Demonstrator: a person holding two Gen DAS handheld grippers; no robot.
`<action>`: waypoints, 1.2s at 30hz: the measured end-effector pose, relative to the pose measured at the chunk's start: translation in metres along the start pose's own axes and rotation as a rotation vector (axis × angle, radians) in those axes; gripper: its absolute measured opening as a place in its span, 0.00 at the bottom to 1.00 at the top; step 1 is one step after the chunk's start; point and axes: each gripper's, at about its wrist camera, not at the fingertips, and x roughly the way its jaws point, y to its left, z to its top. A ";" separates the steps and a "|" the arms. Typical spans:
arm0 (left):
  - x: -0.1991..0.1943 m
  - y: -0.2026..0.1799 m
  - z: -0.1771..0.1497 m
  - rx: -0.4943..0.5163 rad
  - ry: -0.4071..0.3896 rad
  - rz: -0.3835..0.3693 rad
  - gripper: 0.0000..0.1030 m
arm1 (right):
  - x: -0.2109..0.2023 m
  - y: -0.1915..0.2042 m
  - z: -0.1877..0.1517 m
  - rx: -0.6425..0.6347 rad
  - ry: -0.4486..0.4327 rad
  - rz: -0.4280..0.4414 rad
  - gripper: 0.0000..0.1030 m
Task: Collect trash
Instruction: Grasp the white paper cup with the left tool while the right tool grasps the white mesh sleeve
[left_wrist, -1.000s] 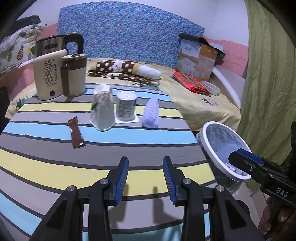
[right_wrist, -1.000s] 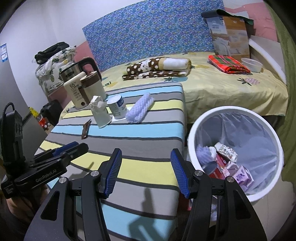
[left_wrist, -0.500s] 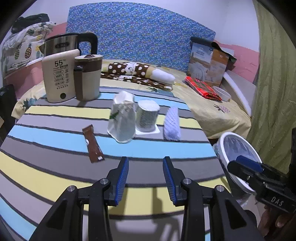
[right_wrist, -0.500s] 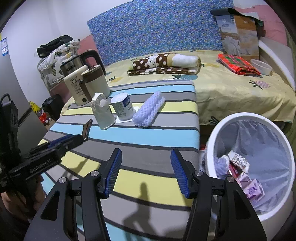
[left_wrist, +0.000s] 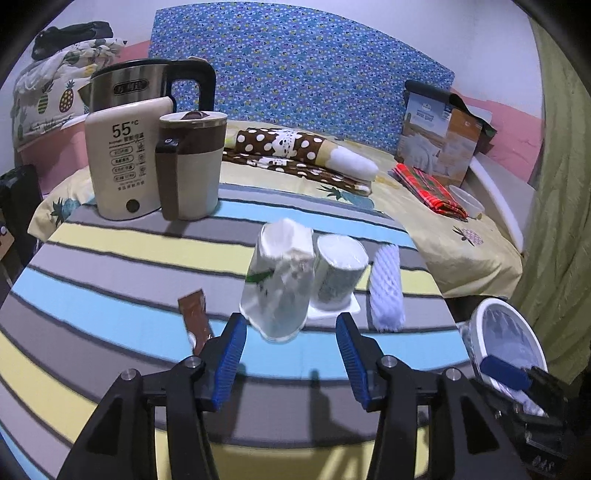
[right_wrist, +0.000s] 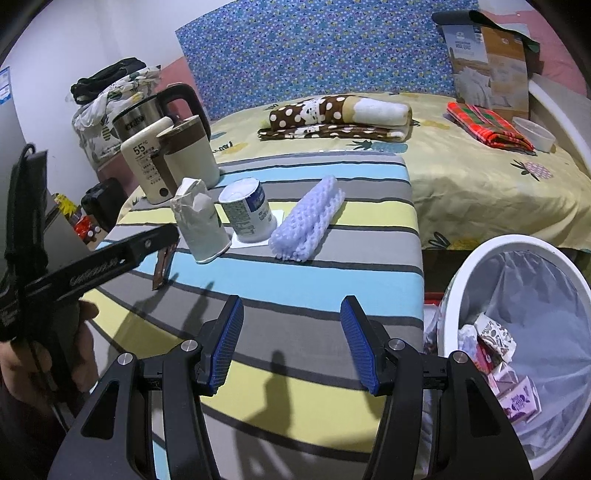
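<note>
On the striped table a crumpled white paper cup (left_wrist: 277, 291) (right_wrist: 199, 225) stands upside down. Beside it are an upturned yogurt tub (left_wrist: 338, 273) (right_wrist: 245, 210) and a white foam net sleeve (left_wrist: 386, 291) (right_wrist: 306, 225). A brown wrapper (left_wrist: 194, 317) (right_wrist: 162, 267) lies left of the cup. My left gripper (left_wrist: 289, 325) is right in front of the cup, its jaws opening, and the pads do not touch it. My right gripper (right_wrist: 291, 306) hovers open over the table's near edge with nothing between its fingers. The white lined bin (left_wrist: 476, 332) (right_wrist: 461, 280) stands to the table's right and holds several cartons.
A steel kettle (left_wrist: 125, 86), a cream warmer (left_wrist: 122, 162) and a brown-and-cream jug (left_wrist: 192, 166) stand at the table's back left. Behind is a bed with a folded dotted blanket (left_wrist: 295, 155), a box (left_wrist: 439, 144) and a red cloth (left_wrist: 428, 190). A green curtain (left_wrist: 554, 184) hangs at the right.
My left gripper has moved forward across the table to the crumpled cup, and its jaws stand wider. The right gripper has shifted a little over the table, away from the bin.
</note>
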 end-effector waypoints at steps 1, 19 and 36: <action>0.003 0.000 0.002 -0.001 0.000 0.003 0.49 | 0.001 -0.001 0.001 0.000 0.002 -0.001 0.55; 0.027 0.005 0.014 -0.011 -0.041 0.000 0.21 | 0.027 0.000 0.026 0.015 0.014 0.005 0.55; 0.016 0.024 0.008 -0.047 -0.065 -0.034 0.20 | 0.083 0.004 0.044 0.028 0.065 -0.103 0.39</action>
